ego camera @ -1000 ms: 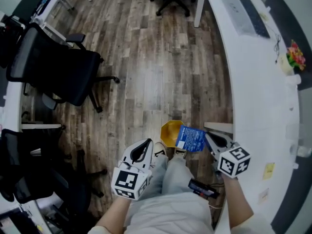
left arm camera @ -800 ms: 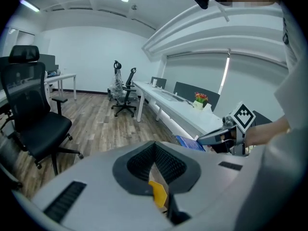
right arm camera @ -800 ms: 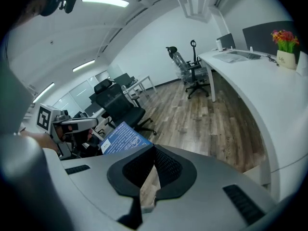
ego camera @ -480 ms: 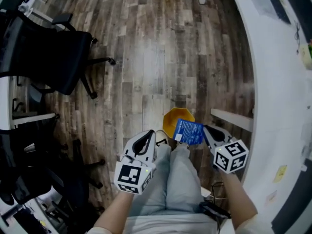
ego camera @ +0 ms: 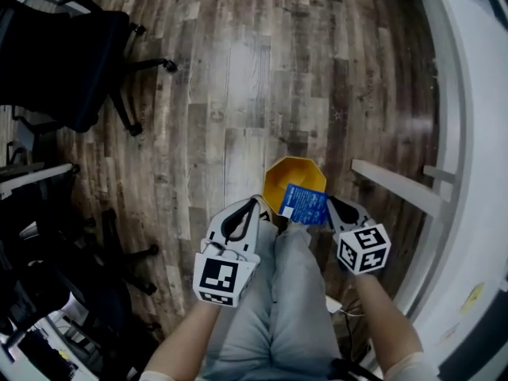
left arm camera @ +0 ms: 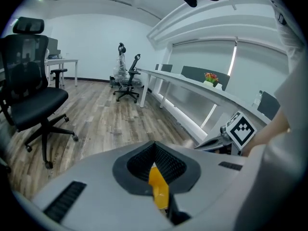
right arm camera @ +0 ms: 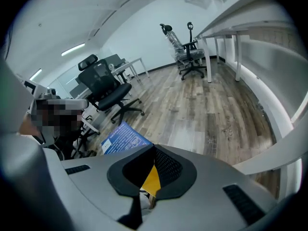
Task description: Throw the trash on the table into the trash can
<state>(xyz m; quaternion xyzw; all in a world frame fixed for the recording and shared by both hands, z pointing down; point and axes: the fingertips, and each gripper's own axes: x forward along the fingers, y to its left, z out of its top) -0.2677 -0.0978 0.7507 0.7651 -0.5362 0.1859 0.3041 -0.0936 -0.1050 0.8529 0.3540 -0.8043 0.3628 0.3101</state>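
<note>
A blue wrapper (ego camera: 304, 205) is held by one edge in the closed right tool (ego camera: 333, 206), just over the near rim of the yellow trash can (ego camera: 282, 178) on the floor. The can's mouth lies directly ahead and below. The left tool (ego camera: 254, 207) is shut on nothing, beside the rim.

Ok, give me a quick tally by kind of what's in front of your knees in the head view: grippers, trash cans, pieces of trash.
Grippers: 2 (left gripper, right gripper)
Trash cans: 1 (yellow trash can)
Pieces of trash: 1 (blue packet, held in the right gripper above the can)
Total: 4
</note>
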